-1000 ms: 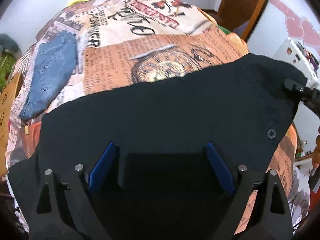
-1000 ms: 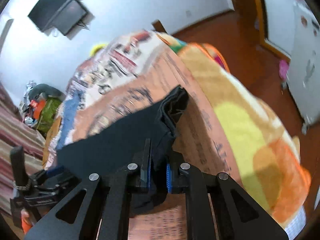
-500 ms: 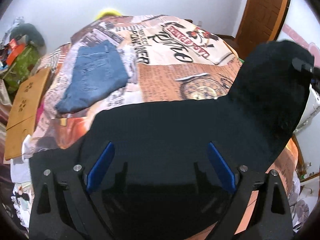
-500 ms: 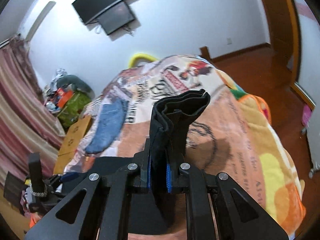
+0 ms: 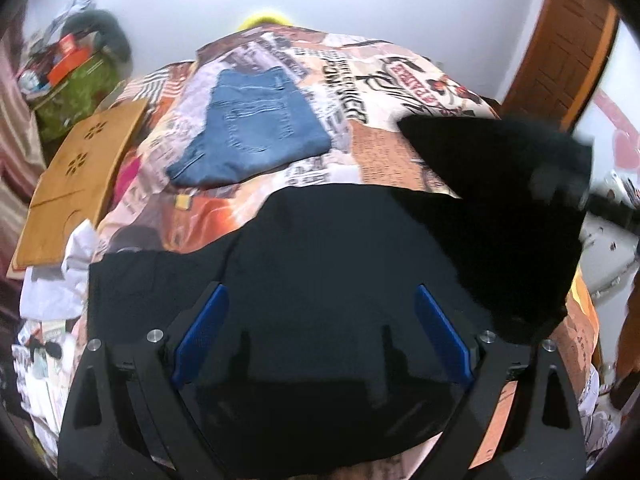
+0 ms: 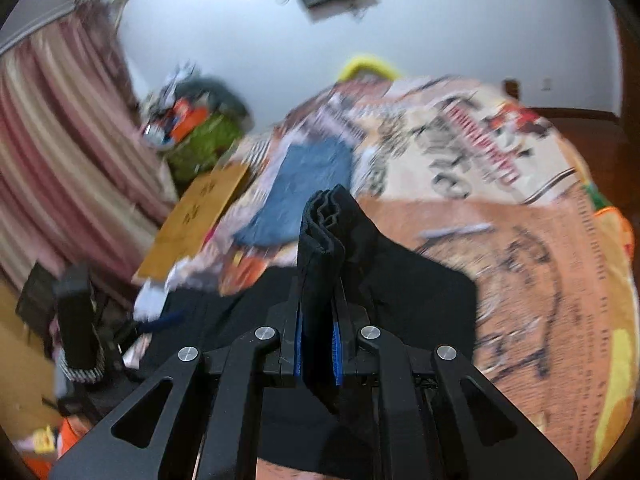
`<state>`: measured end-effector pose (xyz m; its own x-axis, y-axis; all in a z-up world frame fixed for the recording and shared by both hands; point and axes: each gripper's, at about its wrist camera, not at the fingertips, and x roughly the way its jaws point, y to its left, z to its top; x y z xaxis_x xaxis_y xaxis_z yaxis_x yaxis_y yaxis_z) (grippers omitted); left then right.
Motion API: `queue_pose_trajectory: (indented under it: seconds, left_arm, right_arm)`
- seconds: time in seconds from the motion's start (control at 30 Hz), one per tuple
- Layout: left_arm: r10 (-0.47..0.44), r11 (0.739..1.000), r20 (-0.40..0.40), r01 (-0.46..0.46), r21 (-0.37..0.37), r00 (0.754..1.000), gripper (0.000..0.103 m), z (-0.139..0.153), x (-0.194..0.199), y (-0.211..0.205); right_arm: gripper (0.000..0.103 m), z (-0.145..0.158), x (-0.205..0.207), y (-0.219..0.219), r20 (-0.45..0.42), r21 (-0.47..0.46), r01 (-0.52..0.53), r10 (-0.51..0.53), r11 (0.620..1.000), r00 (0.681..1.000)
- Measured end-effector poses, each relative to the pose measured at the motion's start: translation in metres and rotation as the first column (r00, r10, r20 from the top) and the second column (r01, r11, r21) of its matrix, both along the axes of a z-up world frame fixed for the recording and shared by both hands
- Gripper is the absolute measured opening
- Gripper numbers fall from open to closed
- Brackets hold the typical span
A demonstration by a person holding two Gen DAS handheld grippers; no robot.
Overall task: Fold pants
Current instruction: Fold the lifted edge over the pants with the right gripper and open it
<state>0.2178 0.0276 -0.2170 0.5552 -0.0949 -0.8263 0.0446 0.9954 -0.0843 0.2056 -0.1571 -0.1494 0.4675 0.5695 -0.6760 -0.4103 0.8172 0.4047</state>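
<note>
Black pants (image 5: 340,248) lie spread on the printed bedspread (image 5: 400,80). My left gripper (image 5: 320,332) hovers over their near part, its blue pads (image 5: 200,332) wide apart and open, with the cloth beneath them. My right gripper (image 6: 318,344) is shut on a bunched edge of the black pants (image 6: 324,232), which sticks up between the pads. In the left wrist view that held part (image 5: 500,184) rises as a dark flap at the right, above the flat cloth. The right wrist view is blurred by motion.
Folded blue jeans (image 5: 248,128) lie farther back on the bed. A wooden board (image 5: 76,172) leans at the bed's left edge, with a green bag and clutter (image 5: 72,76) behind it. A striped curtain (image 6: 60,140) hangs at the left, a brown door (image 5: 560,48) at the right.
My right gripper has lifted the pants edge off the bed and carried it leftward over the flat part. Both views have swung, so the jeans and the board now sit nearer the middle.
</note>
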Motion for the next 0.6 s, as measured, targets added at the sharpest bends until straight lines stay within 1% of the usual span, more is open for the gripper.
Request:
queue_pose_trajectory:
  seconds: [0.03, 0.17, 0.23, 0.3, 0.37, 0.43, 0.5, 0.53, 0.57, 0.6]
  left_arm:
    - [0.012, 1.0, -0.002, -0.012, -0.002, 1.0, 0.095, -0.001, -0.001, 0.005]
    - [0.06, 0.998, -0.016, -0.06, -0.009, 0.998, 0.095, -0.005, -0.004, 0.022]
    - [0.073, 0.997, -0.024, -0.074, -0.009, 0.997, 0.095, -0.007, -0.005, 0.025]
    - [0.078, 0.997, -0.03, -0.079, -0.008, 0.996, 0.095, -0.009, -0.004, 0.026]
    - [0.076, 0.997, -0.033, -0.076, -0.002, 0.997, 0.095, -0.009, -0.002, 0.023]
    - [0.067, 0.998, -0.032, -0.067, 0.002, 0.997, 0.095, -0.008, 0.001, 0.019]
    - [0.058, 0.998, -0.028, -0.058, 0.007, 0.998, 0.095, -0.006, 0.004, 0.014]
    - [0.05, 0.999, -0.024, -0.05, 0.01, 0.998, 0.095, -0.004, 0.007, 0.01]
    - [0.044, 0.999, -0.021, -0.044, 0.011, 0.999, 0.095, -0.003, 0.009, 0.008]
    - [0.035, 0.999, -0.016, -0.034, 0.013, 0.999, 0.095, 0.0, 0.011, 0.005]
  right_arm:
    - [0.01, -0.012, -0.002, 0.01, -0.025, -0.016, -0.032, 0.032, 0.999, 0.999]
    - [0.01, -0.042, -0.012, 0.036, -0.098, -0.059, -0.123, 0.117, 0.991, 0.988]
    - [0.01, -0.056, -0.019, 0.046, -0.117, -0.098, -0.15, 0.138, 0.984, 0.983]
    - [0.011, -0.062, -0.027, 0.053, -0.121, -0.132, -0.18, 0.164, 0.975, 0.979]
    - [0.016, -0.064, -0.032, 0.056, -0.127, -0.166, -0.203, 0.183, 0.965, 0.975]
    - [0.019, -0.061, -0.036, 0.055, -0.109, -0.188, -0.225, 0.207, 0.956, 0.972]
    - [0.026, -0.057, -0.039, 0.051, -0.109, -0.175, -0.24, 0.224, 0.955, 0.969]
    - [0.033, -0.054, -0.04, 0.048, -0.108, -0.163, -0.242, 0.227, 0.956, 0.968]
    - [0.037, -0.052, -0.041, 0.045, -0.107, -0.156, -0.241, 0.226, 0.958, 0.968]
    - [0.038, -0.049, -0.041, 0.041, -0.103, -0.146, -0.238, 0.225, 0.96, 0.969]
